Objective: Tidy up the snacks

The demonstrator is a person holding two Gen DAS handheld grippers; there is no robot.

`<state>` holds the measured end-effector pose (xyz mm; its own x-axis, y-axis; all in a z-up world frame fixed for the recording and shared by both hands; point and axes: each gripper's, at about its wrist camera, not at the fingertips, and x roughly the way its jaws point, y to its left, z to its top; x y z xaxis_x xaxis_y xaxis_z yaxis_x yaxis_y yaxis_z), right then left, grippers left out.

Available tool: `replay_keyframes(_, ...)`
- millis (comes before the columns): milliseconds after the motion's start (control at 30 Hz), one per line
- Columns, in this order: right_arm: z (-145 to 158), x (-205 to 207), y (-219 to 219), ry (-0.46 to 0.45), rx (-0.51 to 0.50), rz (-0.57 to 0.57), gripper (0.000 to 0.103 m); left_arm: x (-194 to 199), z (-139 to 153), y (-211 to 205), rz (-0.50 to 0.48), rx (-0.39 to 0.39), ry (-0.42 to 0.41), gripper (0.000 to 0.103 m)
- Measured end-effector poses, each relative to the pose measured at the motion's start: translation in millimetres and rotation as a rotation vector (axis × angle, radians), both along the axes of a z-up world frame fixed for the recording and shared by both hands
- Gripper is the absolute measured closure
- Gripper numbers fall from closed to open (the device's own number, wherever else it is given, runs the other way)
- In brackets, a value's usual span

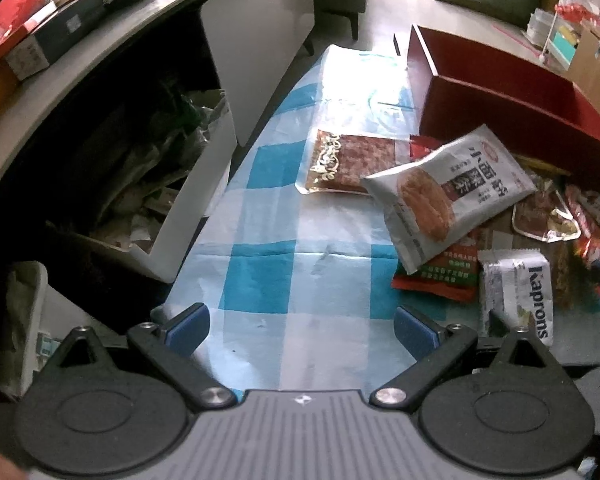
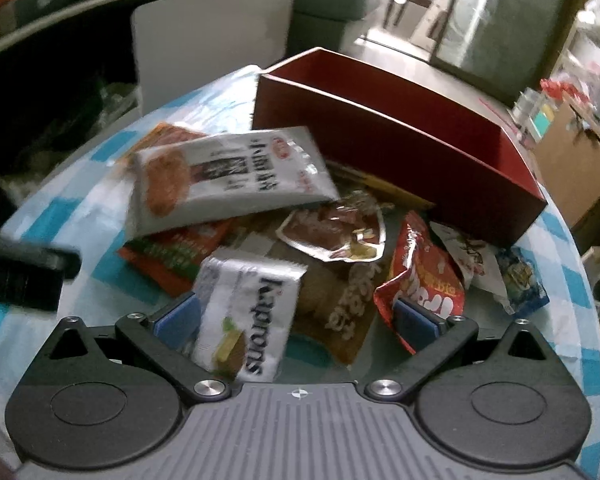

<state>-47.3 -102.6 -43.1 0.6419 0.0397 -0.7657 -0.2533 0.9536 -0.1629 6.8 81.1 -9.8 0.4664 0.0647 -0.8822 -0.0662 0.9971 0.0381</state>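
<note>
Nearest, the right gripper point(image 2: 296, 316) hangs spread wide and empty over the Naprons packet point(image 2: 246, 312), in front of the red box point(image 2: 400, 152). The left gripper point(image 1: 302, 330), jaws also apart, holds nothing. The box looks empty; every snack point(image 2: 224, 178) lies heaped before it, so sorting seems barely begun.

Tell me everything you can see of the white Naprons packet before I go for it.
The Naprons packet is a white, crinkly foil-like wrapper with dark "Naprons" lettering and a food picture at its near end. It looks sealed and lies flat but skewed on the pile at the near edge of the checked tablecloth, overlapping a brown packet beside it. It lies between the fingers of the open right gripper, nearer the left finger; contact cannot be told.
</note>
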Motion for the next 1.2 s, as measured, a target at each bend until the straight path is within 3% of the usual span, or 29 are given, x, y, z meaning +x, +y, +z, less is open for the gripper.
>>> replay_keyframes(200,-16,-4,22,0.043,-0.069,0.056,0.004,0,7,2,-0.016,-0.040,-0.006,0.009)
replay_keyframes(267,-16,-2,16,0.060,-0.036,0.055,0.007,0,8,2,-0.017,-0.054,-0.006,0.009)
replay_keyframes(333,-12,0,3,0.094,0.009,0.025,0.024,1,9,3,-0.023,-0.074,0.002,0.009)
replay_keyframes(433,-5,-1,-17,0.144,0.071,0.006,0.038,2,9,1,-0.035,-0.097,0.012,0.009)
replay_keyframes(500,-3,-7,-27,0.184,0.114,0.013,0.038,1,9,-2,-0.051,-0.104,0.013,0.009)
replay_keyframes(600,-9,-21,-34,0.220,0.087,0.021,0.038,-3,13,-9,-0.103,-0.126,-0.010,0.009)
replay_keyframes(700,-9,-29,-34,0.231,0.082,0.050,0.038,-2,19,-15,-0.183,-0.195,-0.051,0.009)
replay_keyframes(767,-10,-30,-36,0.228,0.096,0.056,0.033,2,26,-19,-0.248,-0.242,-0.089,0.009)
replay_keyframes(833,-11,-27,-34,0.226,0.109,0.078,0.022,4,33,-27,-0.324,-0.261,-0.160,0.007)
replay_keyframes(867,-12,-27,-34,0.229,0.118,0.088,0.016,8,35,-31,-0.366,-0.249,-0.183,0.006)
replay_keyframes(900,-14,-26,-32,0.244,0.131,0.114,0.002,14,36,-39,-0.401,-0.210,-0.186,0.006)
replay_keyframes(933,-18,-26,-28,0.245,0.139,0.143,0.000,20,36,-46,-0.411,-0.167,-0.185,0.006)
replay_keyframes(1067,-23,-32,-19,0.198,0.098,0.184,0.000,44,27,-74,-0.473,0.006,-0.194,0.010)
replay_keyframes(1200,-23,-35,-25,0.195,0.132,0.191,0.000,60,13,-94,-0.523,0.074,-0.141,0.020)
